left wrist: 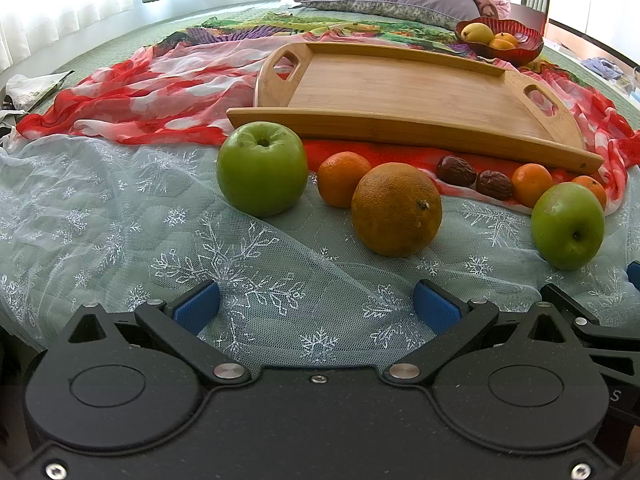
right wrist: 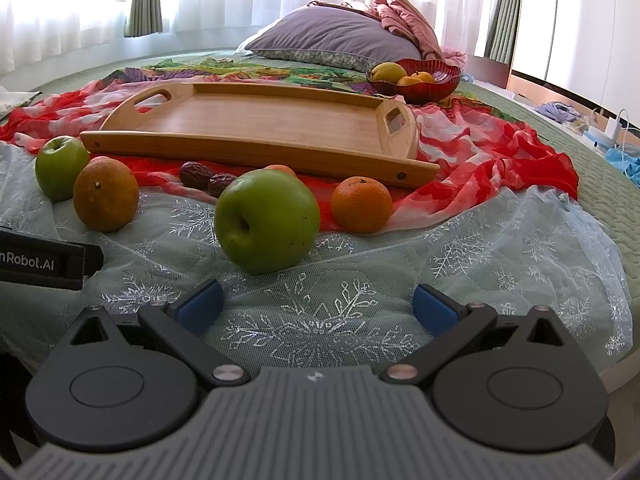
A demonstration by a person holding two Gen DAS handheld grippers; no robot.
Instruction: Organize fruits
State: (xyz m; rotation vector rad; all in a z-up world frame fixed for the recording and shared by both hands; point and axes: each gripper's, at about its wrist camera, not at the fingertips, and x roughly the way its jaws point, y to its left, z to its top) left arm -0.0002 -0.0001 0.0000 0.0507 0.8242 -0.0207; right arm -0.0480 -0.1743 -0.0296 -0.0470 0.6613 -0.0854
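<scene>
Fruit lies on a bed in front of a bare wooden tray [left wrist: 400,92] [right wrist: 256,120]. In the left wrist view I see a green apple [left wrist: 262,168], a large orange [left wrist: 396,208], small tangerines [left wrist: 342,178] [left wrist: 531,184], two dark dates [left wrist: 456,171] and a second green apple [left wrist: 568,226]. My left gripper [left wrist: 316,306] stands open above the netting, short of the fruit. In the right wrist view the near green apple [right wrist: 266,220] lies just ahead of my open right gripper [right wrist: 318,304], with a tangerine [right wrist: 361,204], the large orange [right wrist: 105,194] and the far apple [right wrist: 60,168] around it.
A red glass bowl [left wrist: 520,50] [right wrist: 434,84] with yellow and orange fruit stands behind the tray. Red-and-white scarf [left wrist: 132,96], snowflake netting [right wrist: 500,248] and a purple pillow [right wrist: 332,36] cover the bed. The left gripper's body [right wrist: 40,260] shows at the right view's left edge.
</scene>
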